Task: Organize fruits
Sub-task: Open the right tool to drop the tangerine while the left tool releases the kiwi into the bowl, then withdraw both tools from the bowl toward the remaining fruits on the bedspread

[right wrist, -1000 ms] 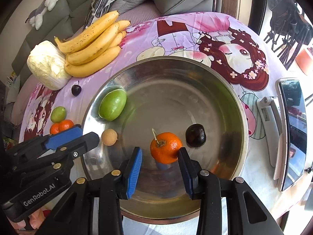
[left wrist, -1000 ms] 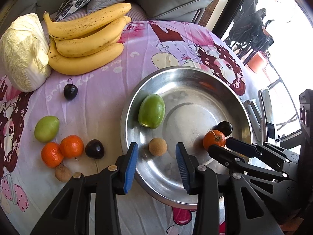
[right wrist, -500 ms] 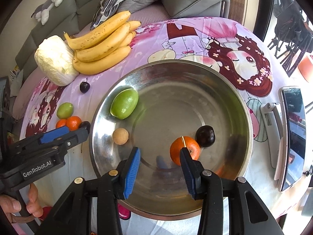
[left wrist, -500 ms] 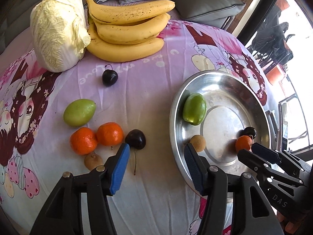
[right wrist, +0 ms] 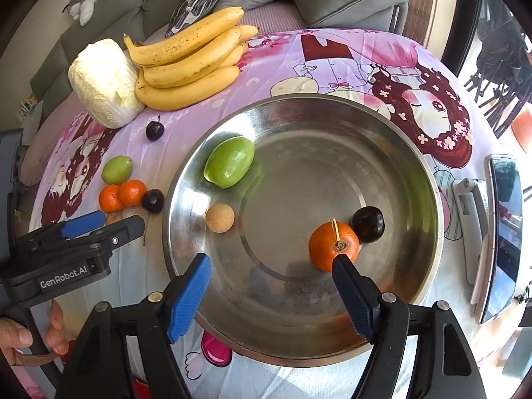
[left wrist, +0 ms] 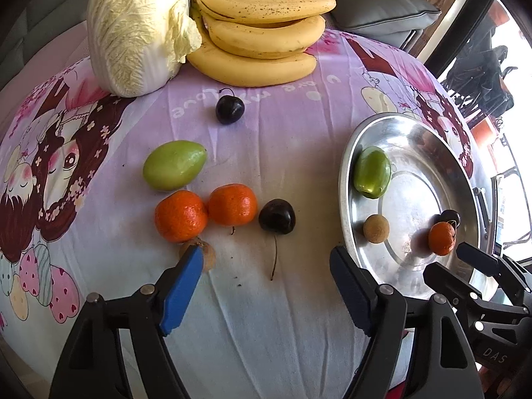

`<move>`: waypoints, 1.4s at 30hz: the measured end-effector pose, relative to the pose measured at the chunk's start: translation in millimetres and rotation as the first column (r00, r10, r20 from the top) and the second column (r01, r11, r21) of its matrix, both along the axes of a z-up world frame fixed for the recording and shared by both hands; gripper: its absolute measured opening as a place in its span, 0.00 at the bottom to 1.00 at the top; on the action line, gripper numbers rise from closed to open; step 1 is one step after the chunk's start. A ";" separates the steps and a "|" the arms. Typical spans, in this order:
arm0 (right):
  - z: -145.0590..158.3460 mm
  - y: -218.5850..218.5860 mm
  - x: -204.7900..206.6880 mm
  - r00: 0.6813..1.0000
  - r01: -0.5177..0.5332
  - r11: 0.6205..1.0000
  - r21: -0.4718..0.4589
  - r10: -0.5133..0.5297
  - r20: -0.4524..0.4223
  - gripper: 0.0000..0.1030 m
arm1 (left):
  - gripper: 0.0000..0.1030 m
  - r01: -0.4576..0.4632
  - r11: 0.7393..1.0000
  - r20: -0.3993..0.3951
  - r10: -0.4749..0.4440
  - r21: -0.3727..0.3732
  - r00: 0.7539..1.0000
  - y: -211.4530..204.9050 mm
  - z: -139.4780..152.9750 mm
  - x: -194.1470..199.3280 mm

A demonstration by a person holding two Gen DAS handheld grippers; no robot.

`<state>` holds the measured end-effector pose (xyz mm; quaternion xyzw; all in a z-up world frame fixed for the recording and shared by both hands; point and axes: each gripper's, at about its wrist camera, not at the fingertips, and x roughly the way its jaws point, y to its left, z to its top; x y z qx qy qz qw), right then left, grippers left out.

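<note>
Over the cartoon-printed purple cloth [left wrist: 299, 106] my left gripper [left wrist: 266, 266] hung with its blue ribbed pads spread wide, holding nothing, above two dimpled tangerines [left wrist: 206, 214] touching each other, a glossy dark cherry [left wrist: 277, 215] on a thin stem, and a smooth green fruit [left wrist: 173, 165]. My right gripper [right wrist: 271, 271] was equally spread over the shiny steel basin [right wrist: 429, 199], where a tangerine [right wrist: 333, 246] touched a cherry [right wrist: 368, 224]. Only the right view showed my hand [right wrist: 20, 335] and a phone [right wrist: 502, 246]; the left alone showed the cabbage's [left wrist: 136, 26] crinkled leaves close up.
</note>
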<state>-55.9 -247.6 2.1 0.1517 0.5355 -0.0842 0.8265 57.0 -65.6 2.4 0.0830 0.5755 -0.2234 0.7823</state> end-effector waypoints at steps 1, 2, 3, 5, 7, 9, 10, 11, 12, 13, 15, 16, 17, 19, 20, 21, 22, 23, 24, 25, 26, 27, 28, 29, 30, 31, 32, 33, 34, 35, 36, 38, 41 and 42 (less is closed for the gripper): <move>0.0 2.1 0.6 1.000 -0.008 1.000 -0.002 0.008 0.000 0.77 | 0.77 -0.005 1.000 0.002 0.005 0.000 1.000 1.8 0.2 0.5; 0.2 3.6 1.3 1.000 -0.015 1.000 -0.004 0.015 0.001 0.79 | 0.78 -0.011 1.000 0.004 0.011 0.002 1.000 3.8 0.1 1.2; 0.7 5.1 1.9 1.000 -0.021 1.000 -0.006 0.021 0.003 0.81 | 0.78 -0.018 1.000 0.007 0.018 0.004 1.000 5.6 0.1 1.9; 1.8 7.7 3.0 1.000 -0.026 1.000 -0.008 0.026 0.007 0.89 | 0.81 -0.033 0.999 0.013 0.033 0.009 0.999 9.4 0.0 3.7; 2.4 9.7 3.9 0.999 -0.031 1.000 -0.007 0.031 0.009 0.90 | 0.81 -0.047 0.999 0.019 0.046 0.011 0.999 12.6 0.5 4.8; 2.6 11.6 5.1 0.999 -0.035 0.999 -0.013 0.036 0.008 0.91 | 0.82 -0.056 0.998 0.024 0.056 0.009 0.998 14.2 1.1 5.3; 2.6 12.6 5.5 0.999 -0.038 0.999 -0.016 0.038 0.008 0.92 | 0.82 -0.059 0.998 0.026 0.059 0.007 0.998 15.6 1.6 4.9; 2.7 13.6 5.7 0.999 -0.040 0.999 -0.017 0.041 0.009 0.94 | 0.82 -0.062 0.998 0.028 0.061 0.008 0.998 16.2 1.6 4.6; 2.7 14.4 5.9 0.999 -0.042 0.999 -0.017 0.042 0.011 0.95 | 0.82 -0.064 0.998 0.031 0.064 0.009 0.998 16.9 1.4 3.8; 2.9 15.2 6.2 0.999 -0.044 0.999 -0.018 0.045 0.013 0.95 | 0.85 -0.066 0.998 0.032 0.065 0.011 0.997 17.5 1.1 3.4; 3.9 17.4 6.5 0.999 -0.050 0.998 -0.022 0.051 0.018 0.95 | 0.89 -0.071 0.997 0.034 0.070 0.012 0.997 19.5 0.5 2.6; 4.5 18.5 6.8 0.998 -0.053 0.998 -0.024 0.054 0.022 0.95 | 0.89 -0.073 0.997 0.036 0.073 0.012 0.997 20.5 0.4 2.4; 5.1 19.3 7.3 0.998 -0.056 0.998 -0.025 0.057 0.026 0.95 | 0.89 -0.075 0.997 0.038 0.074 0.011 0.997 21.5 0.4 2.1; 6.2 20.8 8.1 0.998 -0.060 0.998 -0.027 0.060 0.030 0.95 | 0.90 -0.076 0.997 0.046 0.076 0.008 0.996 23.6 1.0 1.5; 6.7 21.8 8.6 0.998 -0.058 0.998 -0.028 0.059 0.030 0.95 | 0.90 -0.078 0.997 0.050 0.077 0.006 0.996 25.0 1.6 1.4; 7.0 22.5 9.2 0.998 -0.057 0.998 -0.030 0.058 0.031 0.96 | 0.91 -0.080 0.997 0.054 0.079 0.005 0.995 26.4 2.3 1.3; 7.5 23.3 9.7 0.998 -0.055 0.998 -0.032 0.056 0.032 0.97 | 0.92 -0.082 0.997 0.058 0.082 0.004 0.995 27.8 2.9 1.3; 8.1 24.1 10.0 0.998 -0.055 0.998 -0.034 0.056 0.035 1.00 | 0.92 -0.085 0.996 0.061 0.085 0.003 0.995 29.3 3.5 1.5; 9.0 25.1 10.3 0.998 -0.055 0.998 -0.037 0.056 0.040 1.00 | 0.92 -0.088 0.996 0.062 0.088 0.002 0.994 30.5 3.8 1.7; 10.2 26.0 10.8 0.997 -0.057 0.998 -0.040 0.058 0.044 1.00 | 0.93 -0.092 0.996 0.063 0.092 0.000 0.994 32.0 4.2 2.2; 11.4 26.9 11.5 0.997 -0.059 0.997 -0.043 0.061 0.048 1.00 | 0.93 -0.097 0.995 0.063 0.096 -0.002 0.993 33.5 4.3 2.8; 12.4 27.9 12.1 0.997 -0.061 0.997 -0.045 0.063 0.050 1.00 | 0.93 -0.102 0.995 0.063 0.102 -0.004 0.993 34.8 4.2 3.5; 13.1 28.8 12.8 0.997 -0.062 0.997 -0.047 0.065 0.052 1.00 | 0.93 -0.108 0.994 0.063 0.108 -0.006 0.992 36.4 4.3 3.8; 13.9 29.9 13.2 0.996 -0.064 0.997 -0.047 0.067 0.056 1.00 | 0.93 -0.112 0.994 0.064 0.112 -0.008 0.992 37.8 4.6 4.4; 14.5 31.1 13.7 0.996 -0.066 0.997 -0.048 0.069 0.058 1.00 | 0.93 -0.116 0.993 0.066 0.117 -0.011 0.991 39.3 5.1 4.7; 15.0 32.6 14.2 0.996 -0.071 0.996 -0.050 0.073 0.059 1.00 | 0.93 -0.121 0.993 0.068 0.122 -0.014 0.990 41.1 5.6 5.3; 15.4 34.5 15.1 0.995 -0.076 0.996 -0.052 0.079 0.059 1.00 | 0.93 -0.126 0.992 0.069 0.127 -0.016 0.989 42.8 6.0 6.1; 15.8 36.3 16.1 0.995 -0.081 0.995 -0.054 0.084 0.059 1.00 | 0.93 -0.131 0.991 0.071 0.132 -0.018 0.989 44.5 6.4 6.8; 16.3 38.1 17.1 0.994 -0.086 0.995 -0.054 0.089 0.061 1.00 | 0.93 -0.137 0.990 0.071 0.138 -0.020 0.988 46.5 6.6 7.5; 16.7 40.0 18.4 0.994 -0.090 0.994 -0.053 0.094 0.064 1.00 | 0.93 -0.143 0.989 0.072 0.144 -0.022 0.987 48.6 6.8 8.3; 17.2 42.0 19.6 0.993 -0.095 0.994 -0.053 0.099 0.066 1.00 | 0.93 -0.149 0.989 0.072 0.150 -0.023 0.986 50.7 6.7 9.3; 17.9 46.5 22.3 0.992 -0.104 0.993 -0.056 0.108 0.070 1.00 | 0.93 -0.162 0.986 0.072 0.164 -0.027 0.984 54.7 6.7 11.4; 18.0 53.3 25.8 0.990 -0.120 0.991 -0.056 0.124 0.068 1.00 | 0.93 -0.185 0.982 0.074 0.187 -0.033 0.980 60.9 7.3 14.3; 17.8 55.2 26.9 0.989 -0.128 0.990 -0.050 0.132 0.067 1.00 | 0.93 -0.193 0.981 0.075 0.195 -0.035 0.978 63.0 7.4 15.3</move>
